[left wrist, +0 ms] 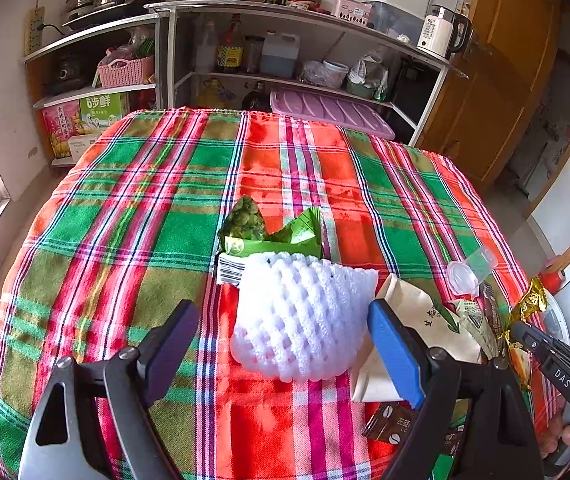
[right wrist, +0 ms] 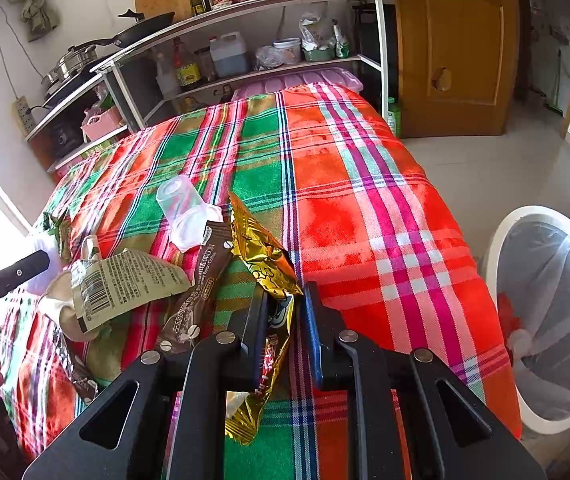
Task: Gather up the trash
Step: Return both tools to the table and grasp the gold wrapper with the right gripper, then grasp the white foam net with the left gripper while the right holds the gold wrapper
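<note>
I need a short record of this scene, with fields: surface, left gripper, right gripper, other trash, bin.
surface: plaid cloth
left gripper: left gripper open, jaws on either side of the white foam net, not pressing it
right gripper: right gripper shut on the gold wrapper
other trash: green wrapper, clear cup, brown sachet, beige pouch
bin: white bin with a clear liner, on the floor beside the table, right of the right gripper
</note>
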{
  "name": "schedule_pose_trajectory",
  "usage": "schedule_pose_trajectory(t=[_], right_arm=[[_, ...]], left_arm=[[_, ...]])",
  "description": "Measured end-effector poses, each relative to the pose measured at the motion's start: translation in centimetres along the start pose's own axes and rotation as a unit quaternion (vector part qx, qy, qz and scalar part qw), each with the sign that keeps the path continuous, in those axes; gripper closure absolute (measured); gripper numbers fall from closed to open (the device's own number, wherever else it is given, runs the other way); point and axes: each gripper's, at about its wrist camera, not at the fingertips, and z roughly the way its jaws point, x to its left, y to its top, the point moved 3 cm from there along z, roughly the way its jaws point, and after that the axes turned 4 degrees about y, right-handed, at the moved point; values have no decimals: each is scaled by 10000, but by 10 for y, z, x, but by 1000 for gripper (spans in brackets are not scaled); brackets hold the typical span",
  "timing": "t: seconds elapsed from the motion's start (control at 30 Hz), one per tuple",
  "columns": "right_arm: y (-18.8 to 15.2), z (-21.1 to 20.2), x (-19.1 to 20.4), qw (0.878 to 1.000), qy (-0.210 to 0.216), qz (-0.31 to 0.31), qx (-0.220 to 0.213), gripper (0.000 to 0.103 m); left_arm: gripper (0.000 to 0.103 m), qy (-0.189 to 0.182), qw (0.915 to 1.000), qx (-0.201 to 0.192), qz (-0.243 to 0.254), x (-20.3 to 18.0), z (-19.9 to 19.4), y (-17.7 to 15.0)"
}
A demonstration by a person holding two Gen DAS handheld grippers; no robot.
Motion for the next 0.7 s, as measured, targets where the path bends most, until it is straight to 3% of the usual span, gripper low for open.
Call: schedule_pose_trajectory(t=[0.07,0.5,0.7], right_arm=[[-1,0,-1,10000,10,9,-3,85],[-3,-2,0,10000,0,6,-24,85],[-3,-3,-1,10000,4,7,-32,85]], left_arm=[[16,-7,10000,-28,6,-1,1,0],[54,-260,9996,-1,91,-7,3,-1],[65,-214,9996,-103,159,-8,-3,-1]])
